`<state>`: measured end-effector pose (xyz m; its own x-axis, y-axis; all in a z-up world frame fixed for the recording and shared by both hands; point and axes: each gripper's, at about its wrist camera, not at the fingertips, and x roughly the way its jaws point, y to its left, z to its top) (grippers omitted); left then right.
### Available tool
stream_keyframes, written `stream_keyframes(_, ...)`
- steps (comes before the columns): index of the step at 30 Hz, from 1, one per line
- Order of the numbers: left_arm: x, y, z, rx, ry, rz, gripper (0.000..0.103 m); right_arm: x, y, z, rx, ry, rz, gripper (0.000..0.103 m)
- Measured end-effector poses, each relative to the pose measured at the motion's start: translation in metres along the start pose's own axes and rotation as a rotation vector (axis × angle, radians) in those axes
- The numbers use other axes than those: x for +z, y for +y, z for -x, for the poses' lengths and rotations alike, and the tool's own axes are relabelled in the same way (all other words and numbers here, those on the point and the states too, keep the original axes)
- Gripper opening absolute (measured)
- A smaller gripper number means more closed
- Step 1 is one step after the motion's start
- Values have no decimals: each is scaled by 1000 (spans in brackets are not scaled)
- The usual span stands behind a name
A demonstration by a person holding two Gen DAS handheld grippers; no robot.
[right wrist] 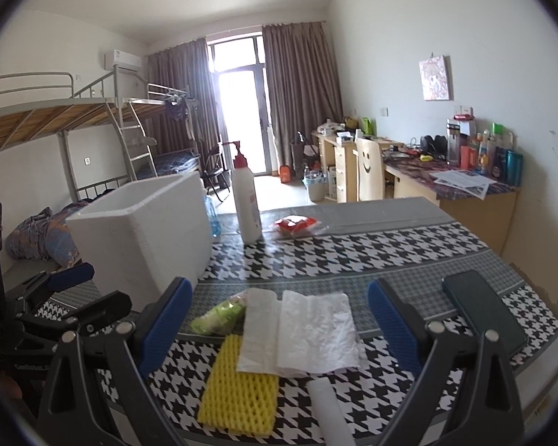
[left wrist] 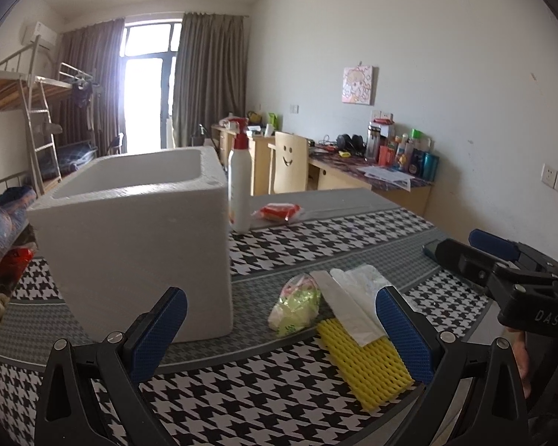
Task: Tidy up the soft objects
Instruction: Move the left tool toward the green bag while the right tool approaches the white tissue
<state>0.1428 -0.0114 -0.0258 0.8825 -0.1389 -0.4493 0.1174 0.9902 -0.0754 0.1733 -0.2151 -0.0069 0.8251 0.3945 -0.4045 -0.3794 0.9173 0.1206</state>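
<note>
one foam box (left wrist: 130, 230), one bottle (left wrist: 240, 182), one yellow net (right wrist: 238, 390), two tissues (right wrist: 316, 330), one phone (right wrist: 483, 312).

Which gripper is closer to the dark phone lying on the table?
Right. The right gripper has the dark phone just beside its right finger; the left gripper sits farther left, near the white foam box.

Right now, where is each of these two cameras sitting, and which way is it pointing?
Left wrist: sits on the left gripper, looking over the table at the foam box; its blue fingers spread, the right gripper alongside.
Right wrist: sits on the right gripper, looking at the white tissue and yellow foam net; the left gripper shows at the edge.
Both share the box, pump bottle and window.
</note>
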Motion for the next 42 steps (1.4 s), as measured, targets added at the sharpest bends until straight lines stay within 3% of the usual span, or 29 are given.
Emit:
stream_keyframes(9,-12,-9,-16,-25,64,6,102,-9,-9,-6,-19,44,-13,97)
stream_keyframes(29,-14,-19,-46,-2,135,-17,101,-22,-21,-19,-26,106,-39,97)
stream_keyframes(42,-18,-24,-73,2,221,-38,87,-30,-30,-37,-49,174,-38,97)
